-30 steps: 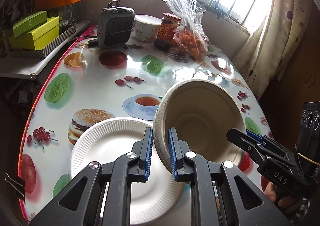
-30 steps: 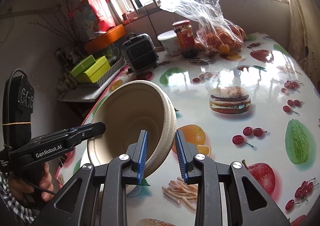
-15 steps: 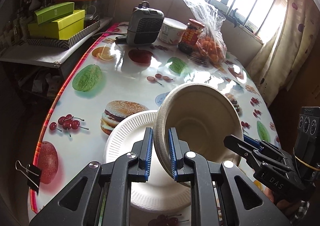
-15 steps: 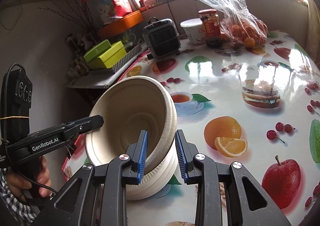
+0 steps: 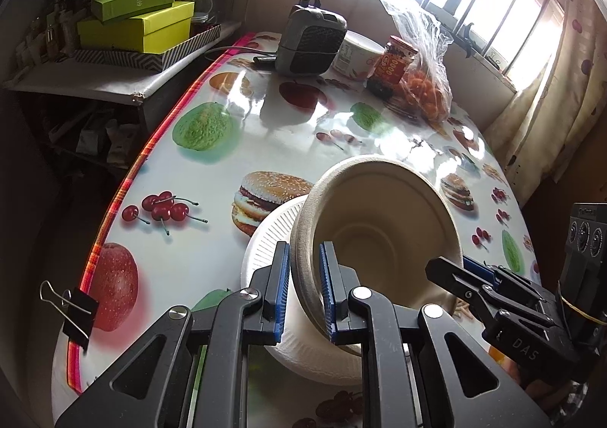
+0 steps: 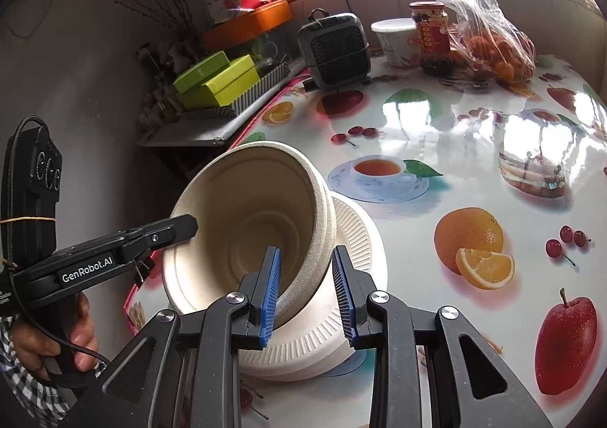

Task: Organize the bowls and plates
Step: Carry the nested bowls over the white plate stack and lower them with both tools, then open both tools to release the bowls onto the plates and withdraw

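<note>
Left gripper [image 5: 304, 289]: we see its jaws clamped on the bowl [image 5: 383, 234] rim.
Right gripper [image 6: 308, 295]: jaws apart, straddling the opposite rim.
Bowl: tilted above the plate [image 6: 356, 238].

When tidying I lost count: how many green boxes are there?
2: the upper box lies on the lower box, both on a striped tray on the shelf. Others may be hidden.

The bowl [image 5: 383, 223] covers most of the plate [image 5: 265, 242], leaving a crescent toward nine o'clock. Whether the bowl's base touches the plate cannot be told. The right gripper [image 6: 307, 291] straddles the rim, perhaps without pinching. The jar [image 6: 432, 29] label is unreadable.
</note>
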Motion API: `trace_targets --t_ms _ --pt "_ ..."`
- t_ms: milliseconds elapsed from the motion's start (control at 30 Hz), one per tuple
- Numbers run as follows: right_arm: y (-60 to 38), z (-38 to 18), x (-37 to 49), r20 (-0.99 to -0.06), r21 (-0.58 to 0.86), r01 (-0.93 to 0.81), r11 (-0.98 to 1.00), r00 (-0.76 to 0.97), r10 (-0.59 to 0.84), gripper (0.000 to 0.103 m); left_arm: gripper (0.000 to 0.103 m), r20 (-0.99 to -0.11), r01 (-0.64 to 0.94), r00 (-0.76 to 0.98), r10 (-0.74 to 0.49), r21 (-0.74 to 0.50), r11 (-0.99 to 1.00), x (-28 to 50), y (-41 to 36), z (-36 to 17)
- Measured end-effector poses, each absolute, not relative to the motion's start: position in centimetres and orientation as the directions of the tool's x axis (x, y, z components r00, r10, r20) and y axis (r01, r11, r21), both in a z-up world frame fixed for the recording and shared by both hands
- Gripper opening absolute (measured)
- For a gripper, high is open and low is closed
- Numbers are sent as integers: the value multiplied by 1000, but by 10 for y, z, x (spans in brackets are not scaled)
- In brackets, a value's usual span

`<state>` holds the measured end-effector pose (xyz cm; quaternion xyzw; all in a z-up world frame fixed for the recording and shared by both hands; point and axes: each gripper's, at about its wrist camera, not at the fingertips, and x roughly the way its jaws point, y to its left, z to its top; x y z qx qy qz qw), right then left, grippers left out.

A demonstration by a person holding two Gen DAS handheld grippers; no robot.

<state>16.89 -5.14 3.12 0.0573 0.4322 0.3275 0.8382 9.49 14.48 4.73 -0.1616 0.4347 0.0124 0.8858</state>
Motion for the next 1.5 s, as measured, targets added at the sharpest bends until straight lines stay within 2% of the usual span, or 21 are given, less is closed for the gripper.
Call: trace_targets --t_ms 900,967,1100,1200,1367,1500 --pt "-45 25 173 -710 374 -465 802 413 570 29 18 -780 -162 600 -179 -338 927 97 157 34" --pt "-45 26 173 -708 376 -464 802 415 571 33 19 -779 -161 600 -181 -339 927 97 158 33" --pt "-46 26 172 -707 376 -462 803 417 571 37 29 -778 -154 601 -181 -335 929 97 156 34" --pt "-46 27 171 -704 377 -458 805 422 570 44 37 -776 -156 605 -178 -335 929 96 156 35" --pt "-48 29 170 -701 373 -451 811 436 564 53 39 -778 -163 606 -166 -326 931 95 156 35" --pt "-50 31 168 -698 368 -451 813 443 562 56 45 -778 -157 609 -155 -310 938 95 152 37"
